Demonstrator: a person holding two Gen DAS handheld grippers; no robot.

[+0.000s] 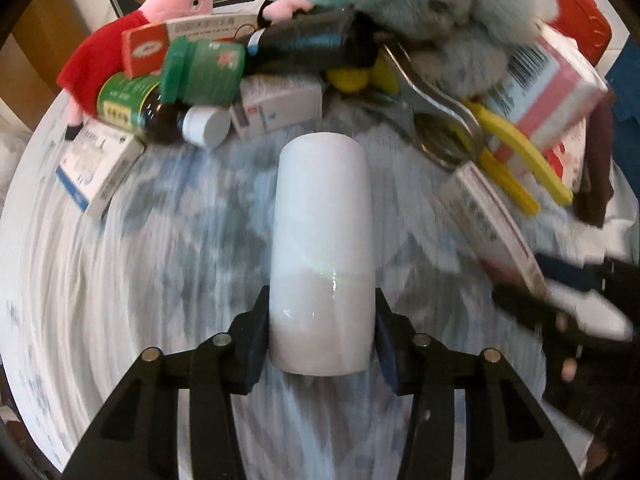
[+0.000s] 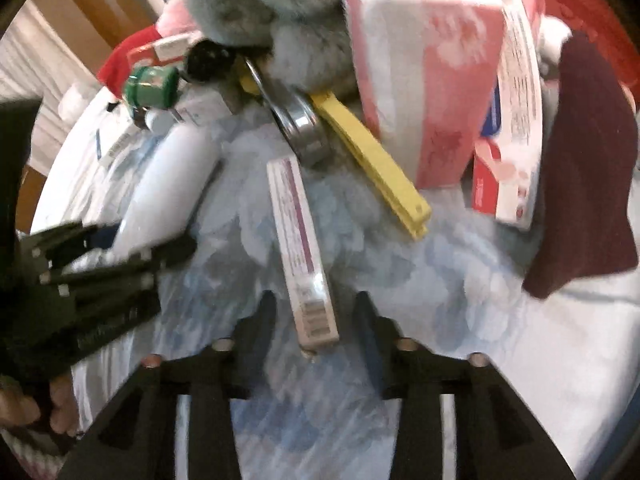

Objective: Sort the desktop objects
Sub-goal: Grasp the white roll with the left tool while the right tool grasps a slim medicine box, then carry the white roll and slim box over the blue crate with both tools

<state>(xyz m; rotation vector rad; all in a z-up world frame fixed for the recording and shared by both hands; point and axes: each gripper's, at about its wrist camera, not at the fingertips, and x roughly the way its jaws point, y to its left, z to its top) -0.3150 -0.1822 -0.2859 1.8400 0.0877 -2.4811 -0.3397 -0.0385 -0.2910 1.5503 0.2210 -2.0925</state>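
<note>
My left gripper (image 1: 320,320) is shut on a white cylindrical bottle (image 1: 322,240), gripping its near end; the bottle points away over the blue-white cloth. It also shows in the right wrist view (image 2: 168,188), with the left gripper (image 2: 132,252) on it. My right gripper (image 2: 316,320) is open, its fingers on either side of the near end of a long white-and-maroon box (image 2: 300,248) lying on the cloth. That box also shows in the left wrist view (image 1: 492,220), with the right gripper (image 1: 560,300) at its end.
A pile fills the far side: grey plush (image 1: 440,8), pink pig plush (image 1: 160,8), green bottles (image 1: 200,72), black cylinder (image 1: 312,40), yellow-handled pliers (image 1: 508,160), a metal wrench (image 1: 436,100), pink-white box (image 1: 552,92), small medicine boxes (image 1: 96,164), maroon cloth (image 2: 588,160).
</note>
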